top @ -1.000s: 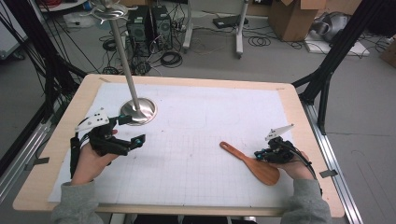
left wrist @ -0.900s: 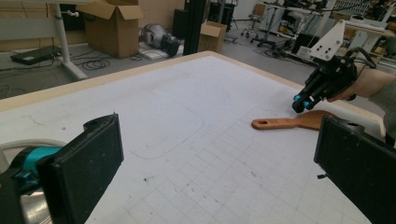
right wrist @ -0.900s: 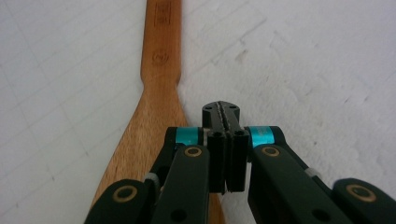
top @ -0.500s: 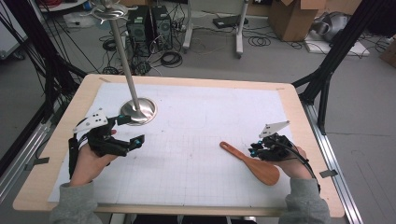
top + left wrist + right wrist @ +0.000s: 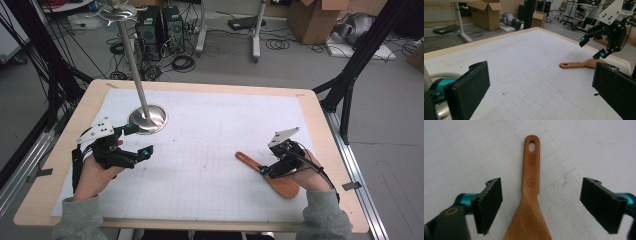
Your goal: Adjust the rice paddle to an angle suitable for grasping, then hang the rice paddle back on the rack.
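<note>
Now the right gripper (image 5: 266,169) has just let its jaws spread wide, and the wooden spatula (image 5: 270,174) that they pinched a second ago lies flat on the bench (image 5: 210,95), between the jaws and untouched. By my reading, it has been set down. The left gripper (image 5: 139,140) waits near the metal stand (image 5: 148,117), jaws apart and empty.

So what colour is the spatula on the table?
Reddish-brown wood; the wooden spatula shows best in the right gripper view.
</note>
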Demonstrator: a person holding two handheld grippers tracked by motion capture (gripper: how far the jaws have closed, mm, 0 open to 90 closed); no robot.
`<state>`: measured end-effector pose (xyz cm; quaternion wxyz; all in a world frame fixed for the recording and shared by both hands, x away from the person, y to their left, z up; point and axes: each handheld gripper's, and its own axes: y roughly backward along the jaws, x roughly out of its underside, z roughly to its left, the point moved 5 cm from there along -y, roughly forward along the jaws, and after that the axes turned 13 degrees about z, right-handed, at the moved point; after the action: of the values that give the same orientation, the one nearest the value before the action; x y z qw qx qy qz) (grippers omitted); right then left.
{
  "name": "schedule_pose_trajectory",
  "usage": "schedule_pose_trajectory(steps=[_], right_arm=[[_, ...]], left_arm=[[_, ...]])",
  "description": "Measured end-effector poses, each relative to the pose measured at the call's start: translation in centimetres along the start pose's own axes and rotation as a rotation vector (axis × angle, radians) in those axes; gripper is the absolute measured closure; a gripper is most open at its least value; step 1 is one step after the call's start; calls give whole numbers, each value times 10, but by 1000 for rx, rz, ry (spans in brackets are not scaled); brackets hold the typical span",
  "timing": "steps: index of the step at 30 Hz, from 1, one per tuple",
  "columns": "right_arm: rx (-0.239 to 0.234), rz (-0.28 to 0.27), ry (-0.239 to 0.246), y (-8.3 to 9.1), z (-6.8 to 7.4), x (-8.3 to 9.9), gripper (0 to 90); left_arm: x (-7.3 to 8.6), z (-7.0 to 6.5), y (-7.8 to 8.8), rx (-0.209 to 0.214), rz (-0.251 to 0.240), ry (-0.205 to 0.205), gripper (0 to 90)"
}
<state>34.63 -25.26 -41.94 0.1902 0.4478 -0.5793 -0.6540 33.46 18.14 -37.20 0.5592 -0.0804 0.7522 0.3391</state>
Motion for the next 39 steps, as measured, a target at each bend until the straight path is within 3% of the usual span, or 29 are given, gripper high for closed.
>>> schedule_pose_trajectory(steps=[4, 9, 19, 27, 39], right_arm=[[-18, -26, 10, 5, 2, -4, 108], [-33, -14, 22, 3, 4, -7, 142], [1, 21, 5, -2, 2, -8, 144], [11, 117, -28, -16, -3, -7, 144], [-11, 211, -3, -28, 1, -17, 164]], left_arm=[[2, 0, 2, -5, 5, 5, 18], [3, 0, 5, -10, 2, 6, 18], [3, -3, 1, 2, 14, 6, 18], [4, -2, 2, -7, 10, 4, 18], [10, -3, 8, -20, 17, 15, 18]])
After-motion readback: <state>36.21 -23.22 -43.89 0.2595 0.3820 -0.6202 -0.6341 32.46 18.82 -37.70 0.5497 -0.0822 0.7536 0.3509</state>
